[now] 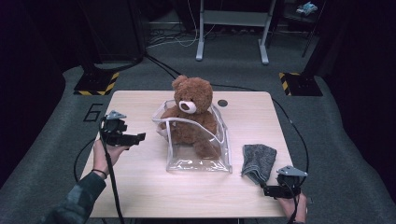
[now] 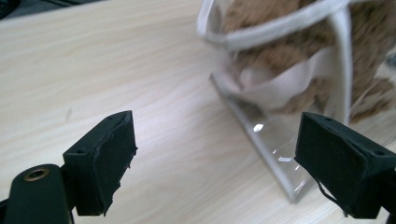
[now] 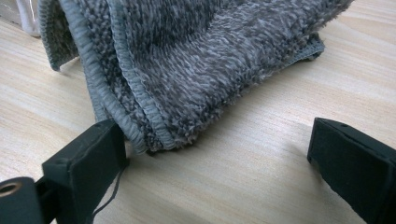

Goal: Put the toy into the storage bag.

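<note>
left gripper point(image 1: 140, 138): you're holding its fingers wide open, empty, pointing at the clear plastic bag point(image 1: 198, 161) with the brown teddy bear point(image 1: 192, 112), just right of them
right gripper point(image 1: 261, 190): fingers open, nearly touching the grey folded towel point(image 1: 259, 161)

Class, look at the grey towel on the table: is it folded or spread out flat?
Folded. The grey towel shows several stacked stitched edges, and in the high view it lies as a compact bundle on the table.

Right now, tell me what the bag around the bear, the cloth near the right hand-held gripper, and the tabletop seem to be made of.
Bag: looks like clear, glossy soft plastic; the bear shows through it and its folds glint, with white woven trim.
Cloth: grey plush, likely microfibre or terry; fuzzy pile and a stitched hem.
Table: pale wood grain, matte; probably laminate, though solid wood cannot be ruled out.
</note>
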Demonstrator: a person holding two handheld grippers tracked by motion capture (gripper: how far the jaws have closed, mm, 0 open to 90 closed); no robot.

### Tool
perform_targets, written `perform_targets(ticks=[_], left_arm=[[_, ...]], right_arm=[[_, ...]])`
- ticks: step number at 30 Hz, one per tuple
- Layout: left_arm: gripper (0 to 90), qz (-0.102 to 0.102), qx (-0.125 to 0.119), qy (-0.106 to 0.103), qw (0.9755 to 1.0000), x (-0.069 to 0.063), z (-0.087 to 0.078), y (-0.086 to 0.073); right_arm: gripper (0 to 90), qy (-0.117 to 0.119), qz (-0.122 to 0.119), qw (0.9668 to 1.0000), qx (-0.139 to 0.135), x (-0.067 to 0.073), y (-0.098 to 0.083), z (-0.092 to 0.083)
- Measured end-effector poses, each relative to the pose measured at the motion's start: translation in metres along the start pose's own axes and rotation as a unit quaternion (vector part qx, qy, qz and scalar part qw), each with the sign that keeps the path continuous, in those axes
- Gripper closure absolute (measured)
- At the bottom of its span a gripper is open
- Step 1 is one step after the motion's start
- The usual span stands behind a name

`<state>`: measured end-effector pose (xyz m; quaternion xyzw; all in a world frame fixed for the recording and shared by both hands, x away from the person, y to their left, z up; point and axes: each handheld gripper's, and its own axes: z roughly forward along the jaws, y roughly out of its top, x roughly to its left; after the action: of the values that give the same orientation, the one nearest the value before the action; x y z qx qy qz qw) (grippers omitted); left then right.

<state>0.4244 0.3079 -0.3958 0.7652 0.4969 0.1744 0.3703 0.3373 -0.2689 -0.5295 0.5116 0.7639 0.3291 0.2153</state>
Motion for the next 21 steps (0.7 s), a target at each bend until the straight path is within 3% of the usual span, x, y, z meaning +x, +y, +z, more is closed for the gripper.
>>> perform_targets(ticks=[5, 8, 9, 12, 13, 17, 19, 21], left_arm=[[11.2, 0.001, 0.017, 0.015, 0.9997, 0.011, 0.004, -0.029], [12.0, -0.007, 0.018, -0.023, 0.9995, 0.015, 0.011, -0.049], [12.1, 0.011, 0.035, -0.020, 0.9991, 0.017, 0.014, -0.056], [12.0, 0.002, 0.054, -0.017, 0.9984, 0.019, 0.028, -0.079], [11.9, 0.017, 0.073, -0.003, 0.9972, 0.022, 0.031, -0.085], [10.9, 0.010, 0.072, 0.017, 0.9972, 0.024, 0.044, -0.108], [10.6, 0.023, 0.086, 0.021, 0.9958, 0.025, 0.048, -0.116], [9.7, 0.033, 0.059, 0.041, 0.9969, 0.023, 0.049, -0.123]], right_arm=[[3.7, 0.000, 0.000, 1.0000, 0.000, 0.000, 0.000, 0.000], [3.8, 0.002, 0.000, 1.0000, -0.003, 0.000, 0.000, 0.001], [3.7, 0.003, 0.001, 1.0000, -0.004, 0.000, 0.000, 0.001], [3.8, 0.003, 0.002, 1.0000, -0.004, 0.000, 0.000, 0.001], [3.8, 0.003, -0.001, 1.0000, -0.002, 0.000, 0.000, 0.000], [3.8, 0.007, 0.004, 1.0000, -0.004, 0.000, 0.000, 0.000], [3.8, 0.008, 0.005, 0.9999, -0.005, -0.001, 0.000, 0.000], [4.1, 0.008, 0.004, 0.9999, -0.006, -0.001, 0.000, 0.000]])
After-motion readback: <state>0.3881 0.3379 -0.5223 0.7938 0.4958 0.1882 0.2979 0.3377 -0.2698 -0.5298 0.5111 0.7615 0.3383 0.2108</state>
